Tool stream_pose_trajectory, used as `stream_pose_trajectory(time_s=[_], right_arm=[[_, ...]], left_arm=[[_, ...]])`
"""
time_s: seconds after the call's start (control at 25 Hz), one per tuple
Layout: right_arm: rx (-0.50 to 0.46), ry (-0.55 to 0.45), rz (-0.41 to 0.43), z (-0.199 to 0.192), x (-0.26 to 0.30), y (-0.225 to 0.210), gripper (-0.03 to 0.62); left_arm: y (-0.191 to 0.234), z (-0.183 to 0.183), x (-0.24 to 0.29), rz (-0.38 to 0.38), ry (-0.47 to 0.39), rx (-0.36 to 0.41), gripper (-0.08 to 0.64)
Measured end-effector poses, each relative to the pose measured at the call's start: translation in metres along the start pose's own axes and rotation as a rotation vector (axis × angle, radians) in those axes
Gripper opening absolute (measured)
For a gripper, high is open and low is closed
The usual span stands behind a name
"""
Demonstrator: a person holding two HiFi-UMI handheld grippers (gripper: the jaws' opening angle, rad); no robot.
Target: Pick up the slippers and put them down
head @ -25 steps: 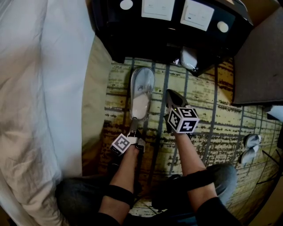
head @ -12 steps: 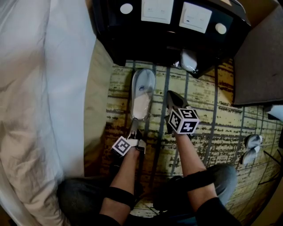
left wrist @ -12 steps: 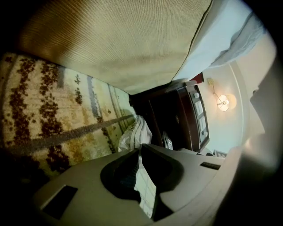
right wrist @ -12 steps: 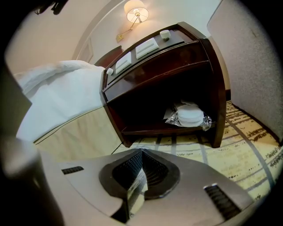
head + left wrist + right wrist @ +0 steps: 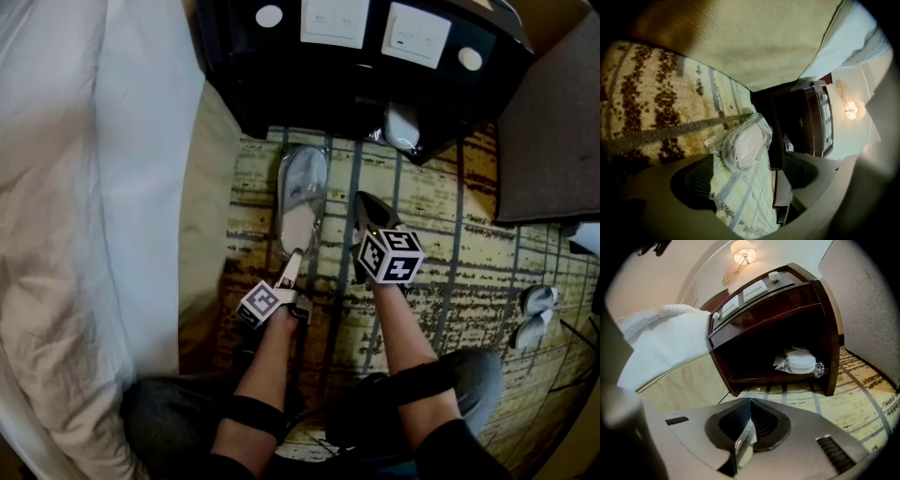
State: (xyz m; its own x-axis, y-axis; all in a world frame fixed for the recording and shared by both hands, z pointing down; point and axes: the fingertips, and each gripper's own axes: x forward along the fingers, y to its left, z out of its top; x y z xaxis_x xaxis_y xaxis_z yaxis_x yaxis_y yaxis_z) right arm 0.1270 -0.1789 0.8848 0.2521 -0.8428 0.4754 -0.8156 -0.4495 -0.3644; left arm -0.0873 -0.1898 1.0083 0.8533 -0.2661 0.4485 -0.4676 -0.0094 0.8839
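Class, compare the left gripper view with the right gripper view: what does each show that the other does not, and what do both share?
Only the left gripper view: a wrapped slipper on the carpet, between the jaws of the left gripper, which have just been opening and do not press it. Only the right gripper view: the right gripper, jaws shut, and a clear look at another wrapped slipper in the nightstand. Both: that dark nightstand, the lit wall lamp, the white bed and the patterned carpet.

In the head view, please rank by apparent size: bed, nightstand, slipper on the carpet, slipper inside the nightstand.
1. bed
2. nightstand
3. slipper on the carpet
4. slipper inside the nightstand, though it is partly hidden
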Motion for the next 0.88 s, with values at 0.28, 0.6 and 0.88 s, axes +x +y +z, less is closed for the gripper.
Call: stream_pose_trajectory(time_s=[0.28,0.6,0.88], right_arm=[[0.002,-0.003,-0.002,0.000,0.001,0.000,0.002],[0.002,0.005,0.000,-0.002,0.004,0.001,0.002],[0.004,0.009,0.001,-0.005,0.007,0.001,0.002]], left_arm=[[0.001,0.001,0.010,0.046,-0.006,-0.030,0.477],[0.018,0.002,0.013,0.222,-0.027,-0.031,0.343],[0.020,0.002,0.011,0.201,-0.048,-0.015,0.313]])
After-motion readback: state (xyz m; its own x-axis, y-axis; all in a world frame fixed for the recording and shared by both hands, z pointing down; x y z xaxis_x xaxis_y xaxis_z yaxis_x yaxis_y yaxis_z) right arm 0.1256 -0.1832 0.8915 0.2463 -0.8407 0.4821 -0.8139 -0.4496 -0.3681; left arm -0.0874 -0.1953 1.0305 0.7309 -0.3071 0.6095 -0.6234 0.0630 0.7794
